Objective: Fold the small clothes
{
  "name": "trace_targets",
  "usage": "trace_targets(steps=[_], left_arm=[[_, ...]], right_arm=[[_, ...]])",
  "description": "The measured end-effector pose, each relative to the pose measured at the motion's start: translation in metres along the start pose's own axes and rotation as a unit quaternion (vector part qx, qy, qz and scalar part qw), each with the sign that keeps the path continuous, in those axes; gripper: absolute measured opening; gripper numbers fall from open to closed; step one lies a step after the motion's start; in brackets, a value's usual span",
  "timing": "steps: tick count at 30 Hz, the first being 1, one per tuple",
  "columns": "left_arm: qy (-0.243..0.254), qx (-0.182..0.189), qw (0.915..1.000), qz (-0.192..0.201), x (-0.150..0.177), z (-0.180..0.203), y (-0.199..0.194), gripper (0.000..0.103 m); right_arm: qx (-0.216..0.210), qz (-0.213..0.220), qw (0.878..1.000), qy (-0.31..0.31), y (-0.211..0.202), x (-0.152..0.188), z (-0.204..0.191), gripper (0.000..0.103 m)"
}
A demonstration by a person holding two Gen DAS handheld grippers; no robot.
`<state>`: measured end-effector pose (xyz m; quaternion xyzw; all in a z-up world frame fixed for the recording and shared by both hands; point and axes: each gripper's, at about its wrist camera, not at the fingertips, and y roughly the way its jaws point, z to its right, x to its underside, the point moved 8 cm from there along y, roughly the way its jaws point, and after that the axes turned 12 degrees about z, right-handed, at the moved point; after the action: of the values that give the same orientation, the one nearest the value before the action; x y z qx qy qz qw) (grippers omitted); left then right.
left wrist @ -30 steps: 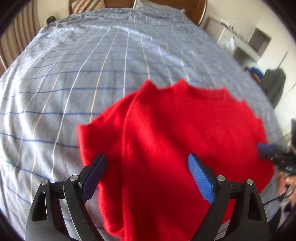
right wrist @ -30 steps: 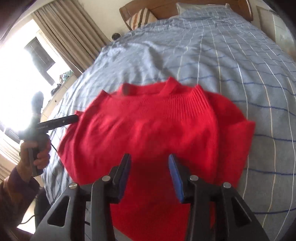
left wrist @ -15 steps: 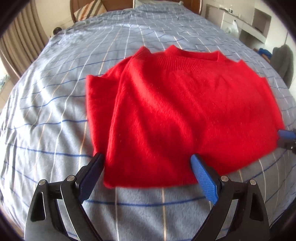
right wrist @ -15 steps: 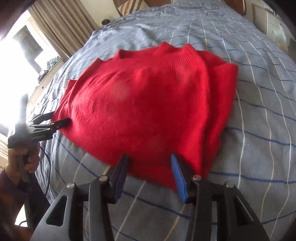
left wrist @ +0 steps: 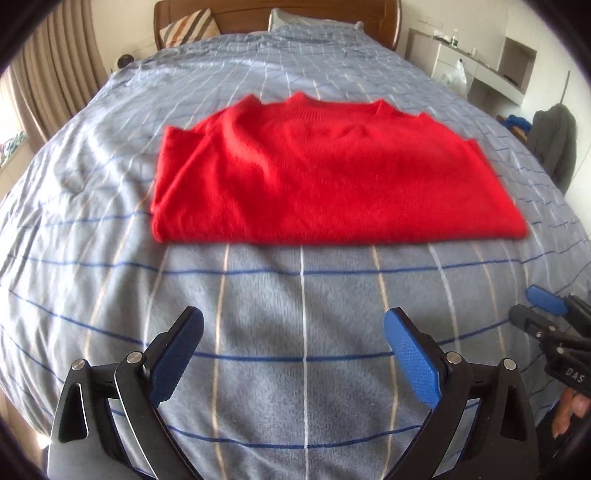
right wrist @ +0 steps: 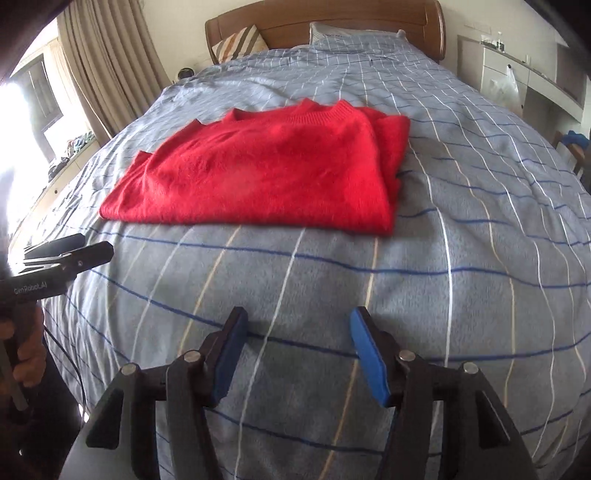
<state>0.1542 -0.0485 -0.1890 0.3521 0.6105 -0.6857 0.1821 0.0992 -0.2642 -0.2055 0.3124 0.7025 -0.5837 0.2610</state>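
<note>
Red sweater (left wrist: 325,173) lies folded flat on the bed, on the blue checked bedspread (left wrist: 295,314), neckline toward the wooden headboard (left wrist: 277,16). Sleeve edges are tucked in at both sides; a doubled layer shows along the sweater's right edge in the right wrist view (right wrist: 391,147).

Your left gripper (left wrist: 293,350) hangs over bare bedspread, well short of the sweater's near hem. Its jaws are spread wide and have just been opening further; nothing sits between the blue pads (left wrist: 413,358), only bedding below.

Your right gripper (right wrist: 299,354) is likewise over bare bedspread, clear of the sweater. Its jaws stand apart, narrower than the left pair, and have just been opening; nothing between them.

Each gripper shows at the edge of the other's view: the right one low at the right of the left wrist view (left wrist: 550,317), the left one at the left edge of the right wrist view (right wrist: 62,254), with your hand (right wrist: 26,354) on its handle.

Striped pillow (right wrist: 240,42) leans against the headboard. Beige curtains (right wrist: 99,66) hang on the window side. White shelving (left wrist: 480,55) and a dark garment (left wrist: 554,144) hanging up stand on the other side.
</note>
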Motion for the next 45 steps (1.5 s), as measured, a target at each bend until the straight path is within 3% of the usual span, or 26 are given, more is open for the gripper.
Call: trace_targets(steps=[6,23,45], left_arm=[[0.015,-0.029,0.9985,0.043,0.016,0.002,0.01,0.103],[0.013,-0.026,0.9986,0.044,0.019,0.002,0.014,0.103],[0.012,-0.023,0.9992,0.03,0.018,0.001,0.016,0.102]], right_arm=[[0.017,0.02,1.0,0.0,0.006,0.01,0.0,0.065],[0.036,0.042,0.998,-0.025,0.012,0.018,-0.005,0.069],[0.042,0.035,0.998,-0.029,0.014,0.018,-0.005,0.07]])
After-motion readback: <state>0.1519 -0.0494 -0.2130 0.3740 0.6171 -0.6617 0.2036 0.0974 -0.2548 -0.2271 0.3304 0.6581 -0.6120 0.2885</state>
